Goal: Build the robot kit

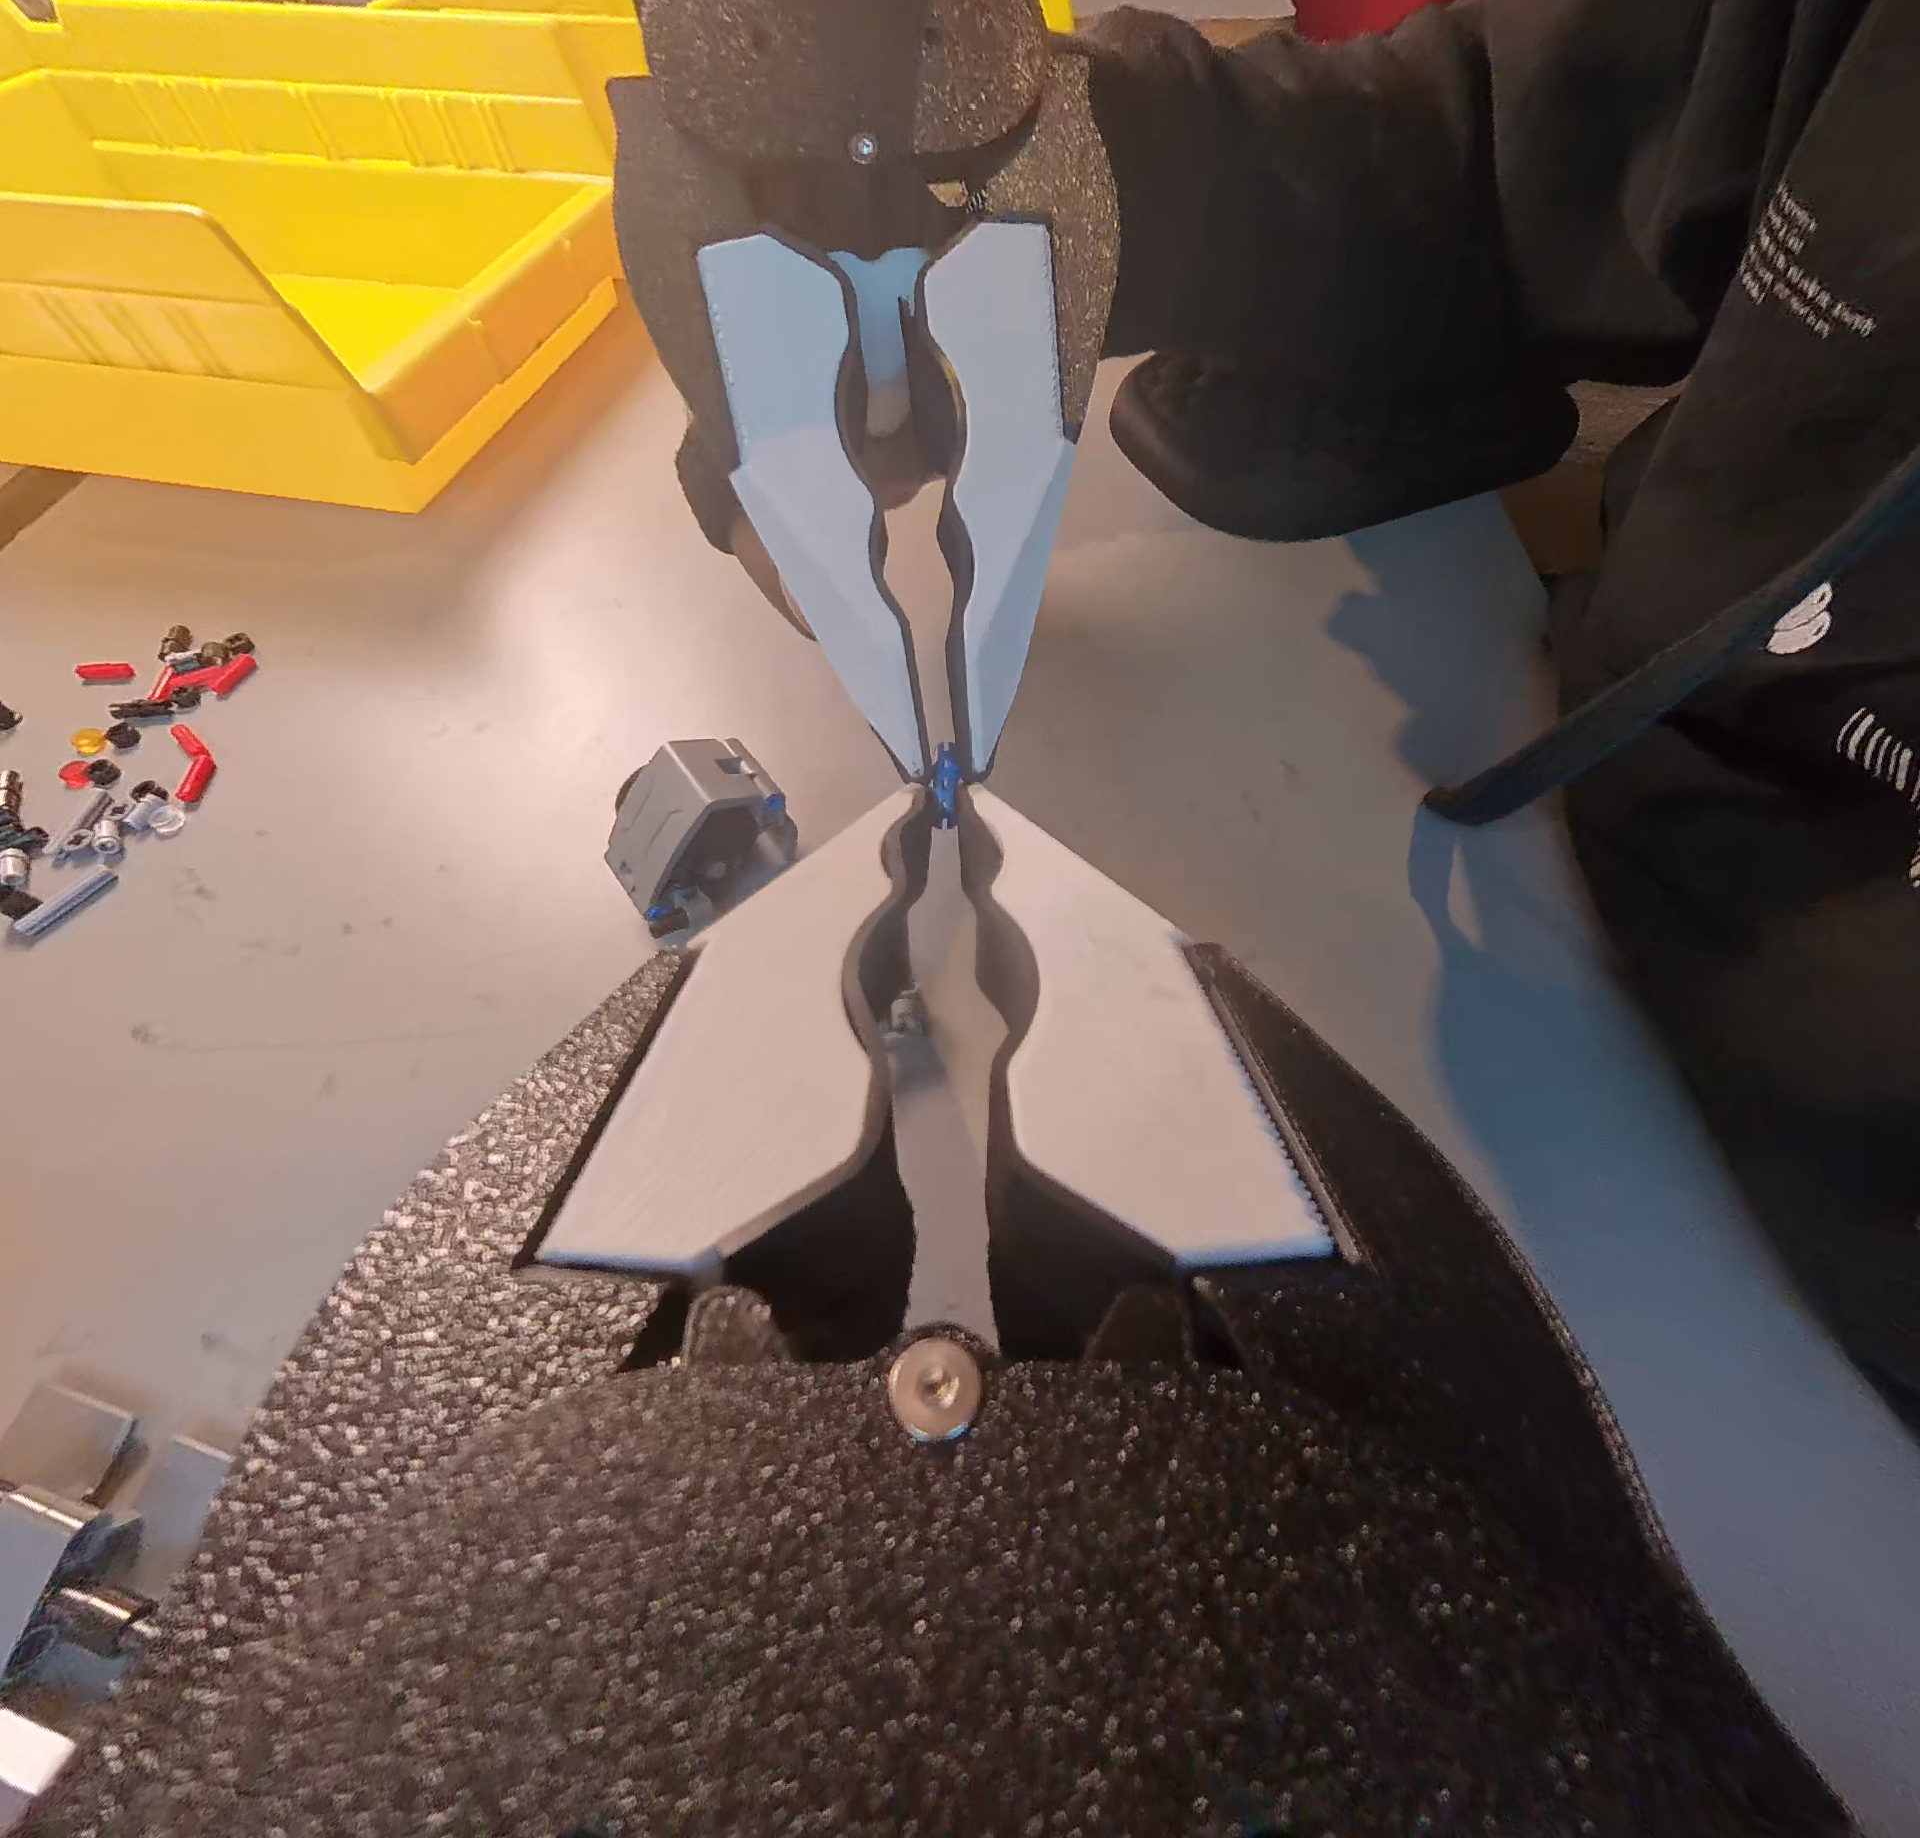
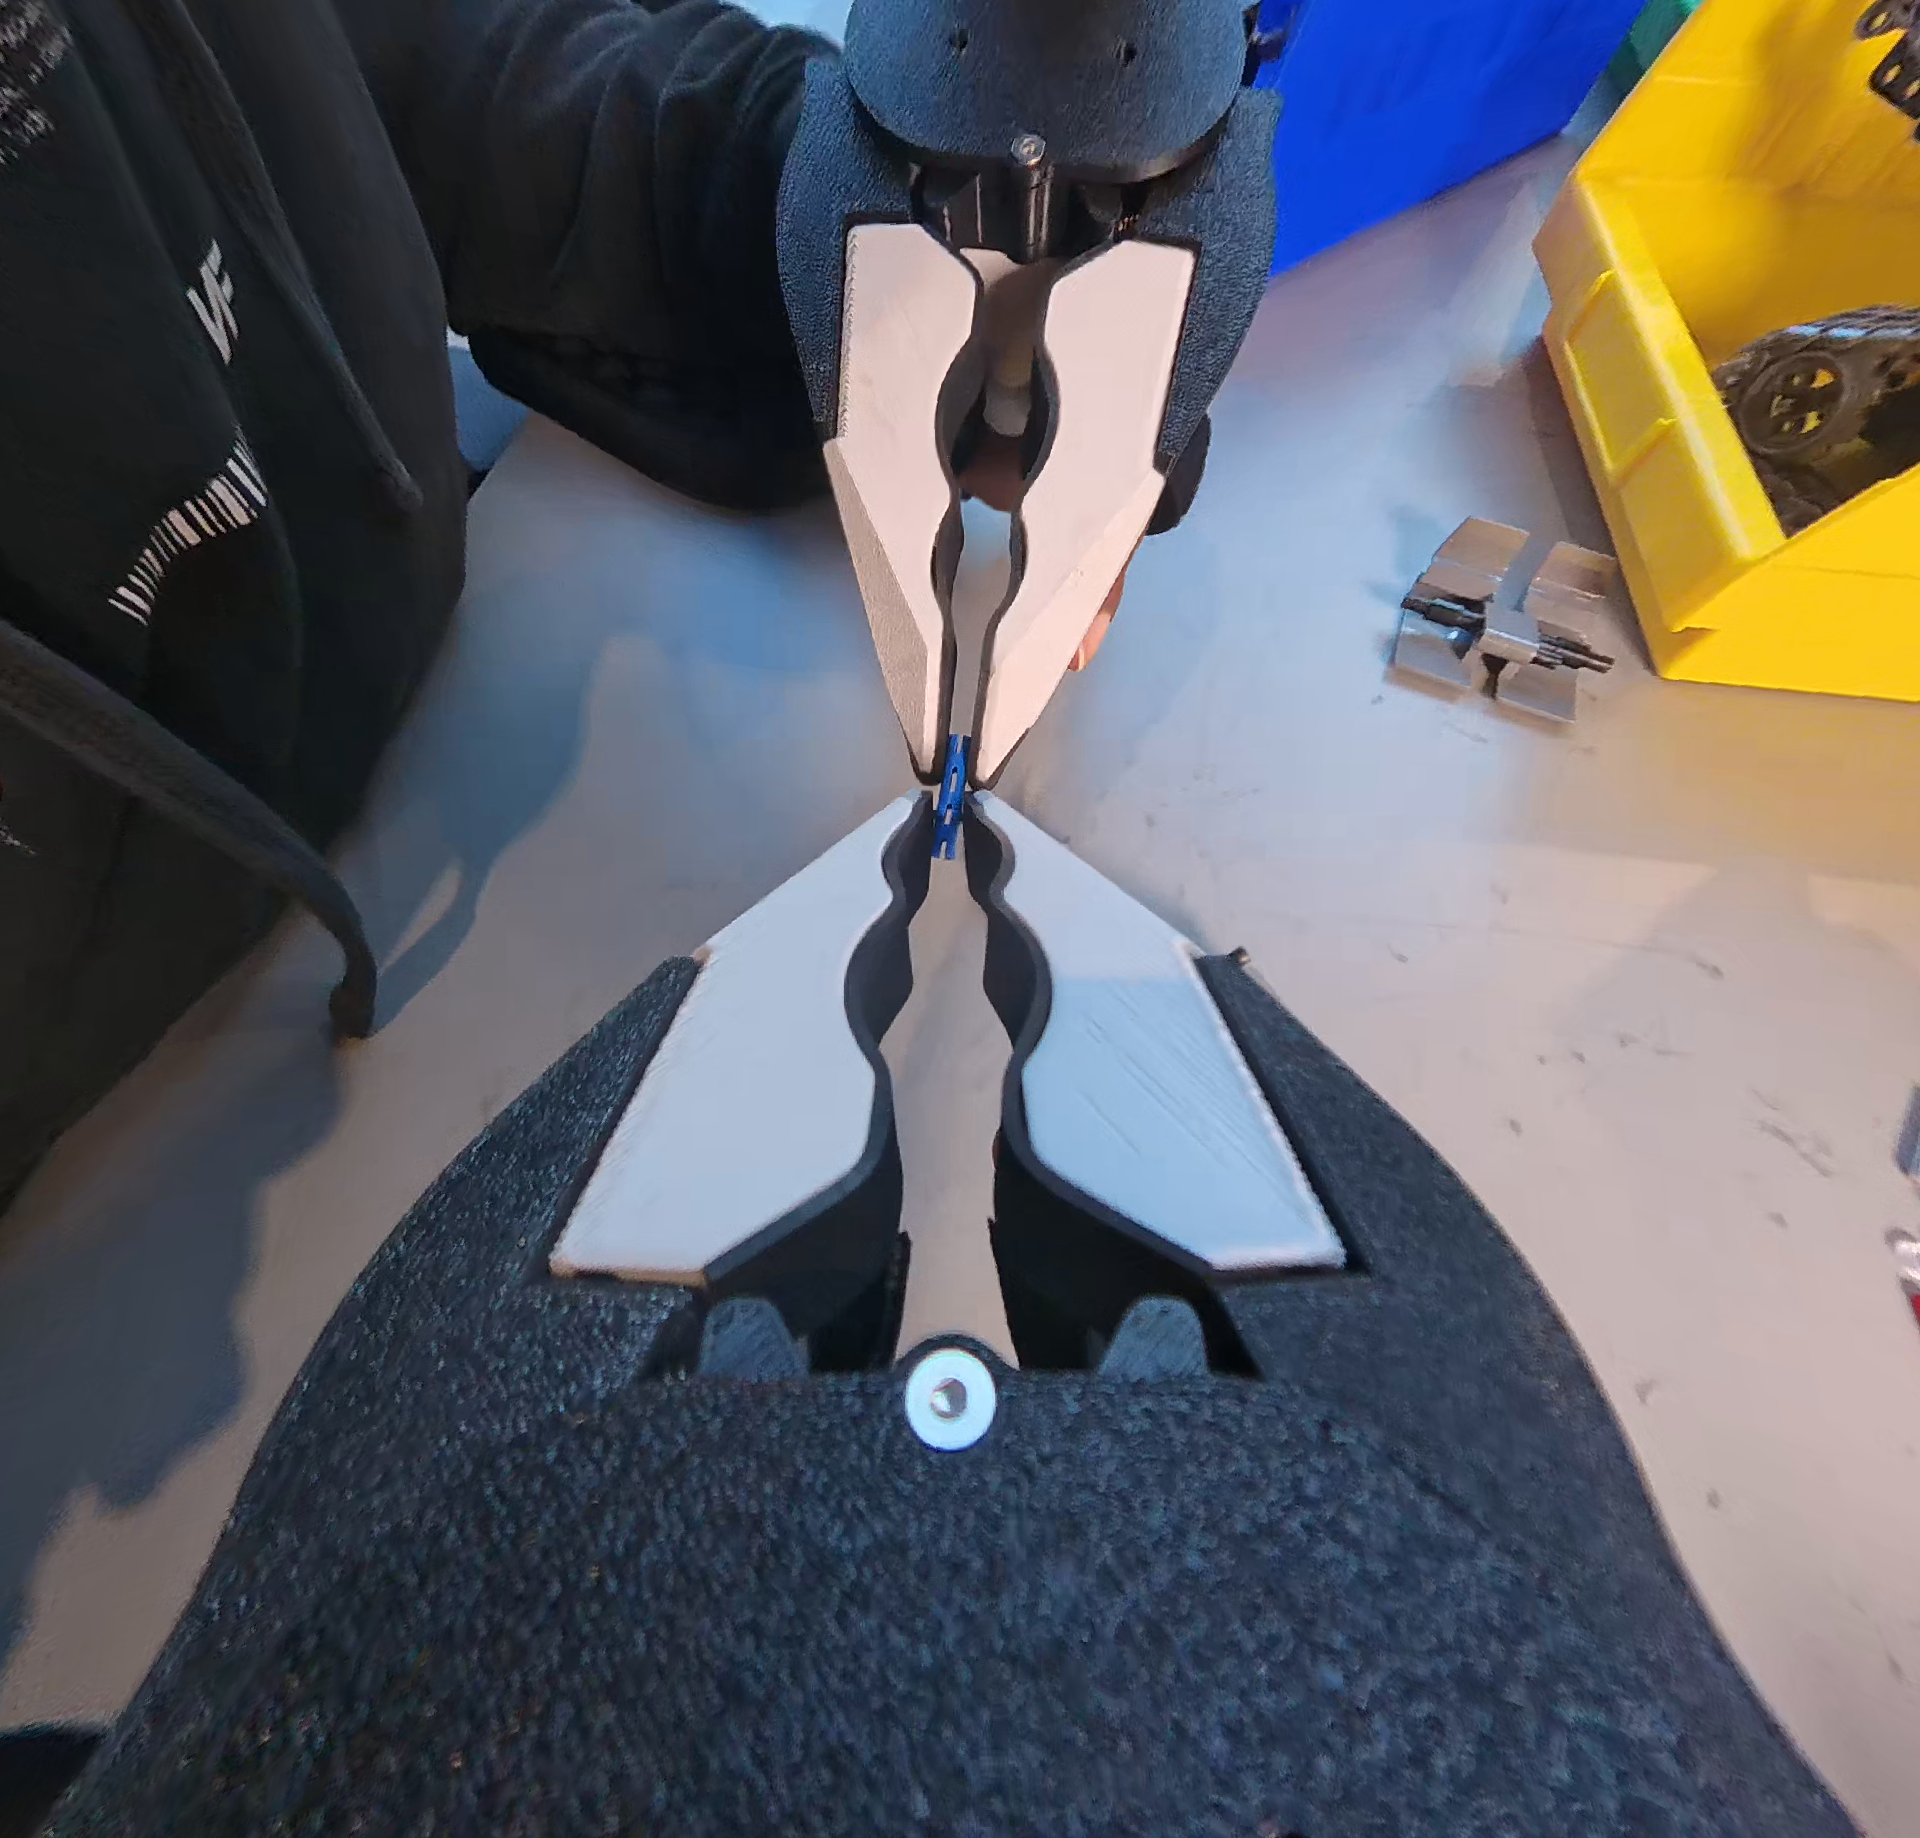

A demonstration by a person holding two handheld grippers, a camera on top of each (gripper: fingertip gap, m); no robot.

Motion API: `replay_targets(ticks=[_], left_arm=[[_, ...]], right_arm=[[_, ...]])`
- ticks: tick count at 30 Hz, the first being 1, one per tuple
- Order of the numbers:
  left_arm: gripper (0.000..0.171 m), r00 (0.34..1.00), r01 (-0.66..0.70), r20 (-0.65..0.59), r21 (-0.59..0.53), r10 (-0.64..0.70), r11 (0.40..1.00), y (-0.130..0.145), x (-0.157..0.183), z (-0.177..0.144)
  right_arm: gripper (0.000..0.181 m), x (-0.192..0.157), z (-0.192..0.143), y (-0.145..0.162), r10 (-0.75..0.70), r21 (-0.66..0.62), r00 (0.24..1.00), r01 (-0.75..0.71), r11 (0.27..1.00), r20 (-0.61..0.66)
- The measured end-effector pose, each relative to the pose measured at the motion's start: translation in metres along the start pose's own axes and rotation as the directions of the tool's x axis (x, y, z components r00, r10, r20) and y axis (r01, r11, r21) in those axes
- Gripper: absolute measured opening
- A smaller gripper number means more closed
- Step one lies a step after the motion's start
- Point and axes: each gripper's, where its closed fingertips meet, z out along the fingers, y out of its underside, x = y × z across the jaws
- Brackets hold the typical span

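Yellow bin (image 2: 1662,417) (wheeled black parts (image 2: 1808,406) inside), blue pin (image 2: 952,796) between both tools.

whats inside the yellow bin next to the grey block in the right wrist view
The yellow bin holds black wheels with yellow hubs wrapped in black tread, and another black linked piece near its far wall. The bin's front wall and the frame edge hide anything deeper.

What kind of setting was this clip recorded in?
Probably a hobby or lab workbench for building brick models: a grey tabletop, yellow parts bins, one holding toy wheels, and scattered small building pieces.
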Motion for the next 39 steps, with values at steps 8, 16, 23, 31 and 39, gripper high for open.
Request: replay_targets(ticks=[8,16,23,31,39], left_arm=[[0.003,0.997,0.064,0.043,0.112,-0.069,0.992,-0.017,-0.014,-0.015],[0.003,0.996,0.077,0.038,0.116,-0.082,0.990,-0.015,-0.015,-0.013],[0.003,0.994,0.097,0.044,0.127,-0.103,0.987,-0.014,-0.019,-0.014],[0.003,0.991,0.125,0.027,0.147,-0.131,0.981,-0.014,-0.019,-0.012],[0.004,0.993,0.119,-0.001,0.151,-0.120,0.981,-0.015,-0.014,-0.009]], right_arm=[[0.010,0.013,-0.008,-0.010,-0.012,0.078,0.997,0.018,0.997,-0.077],[0.004,0.017,-0.007,-0.010,-0.004,0.100,0.996,0.013,0.995,-0.084],[0.005,0.021,-0.011,-0.013,0.010,0.141,0.995,0.004,0.990,-0.097],[0.004,0.021,-0.011,-0.011,0.041,0.166,0.996,-0.028,0.986,-0.077],[0.004,0.015,-0.009,-0.011,0.065,0.192,0.998,-0.060,0.980,-0.019]])
